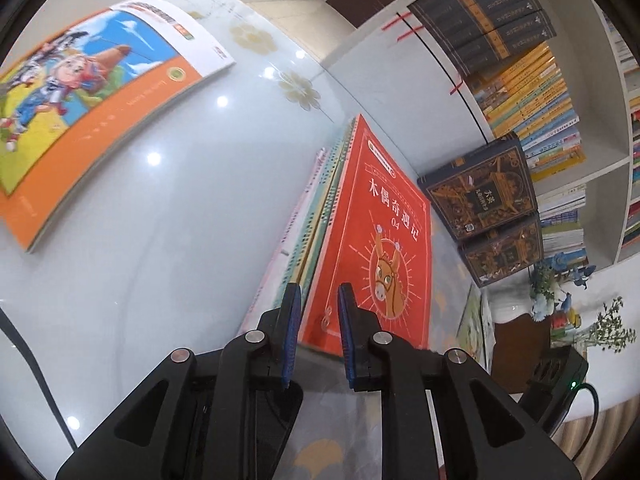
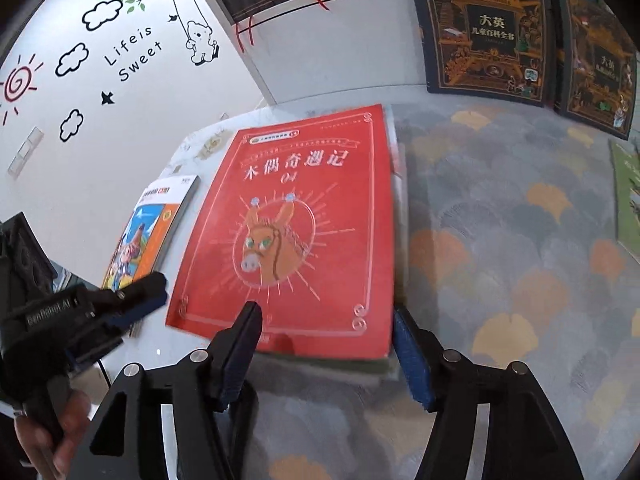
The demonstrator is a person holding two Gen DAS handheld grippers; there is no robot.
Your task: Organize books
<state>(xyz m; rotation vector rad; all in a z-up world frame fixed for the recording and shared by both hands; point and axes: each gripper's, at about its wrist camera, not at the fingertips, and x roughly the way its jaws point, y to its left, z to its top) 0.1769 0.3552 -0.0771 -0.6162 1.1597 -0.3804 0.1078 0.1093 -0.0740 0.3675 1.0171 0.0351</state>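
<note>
A red book with a donkey cover (image 2: 296, 224) lies on top of a stack of thin books (image 1: 312, 220). An orange picture book (image 2: 140, 236) lies apart to the left; it also shows in the left wrist view (image 1: 88, 108). My left gripper (image 1: 318, 300) is open and empty, its fingertips at the near left corner of the red book (image 1: 372, 248). It also shows in the right wrist view (image 2: 140, 292). My right gripper (image 2: 324, 320) is open wide at the near edge of the stack, one finger over the red cover, the other beside the stack's right edge.
A glossy white table (image 1: 160, 240) carries the books; a patterned cloth (image 2: 520, 240) covers its right part. Two dark ornate volumes (image 2: 480, 28) lean against a white bookshelf (image 1: 592, 184) full of books. Flowers in a vase (image 1: 560, 284) stand at the right.
</note>
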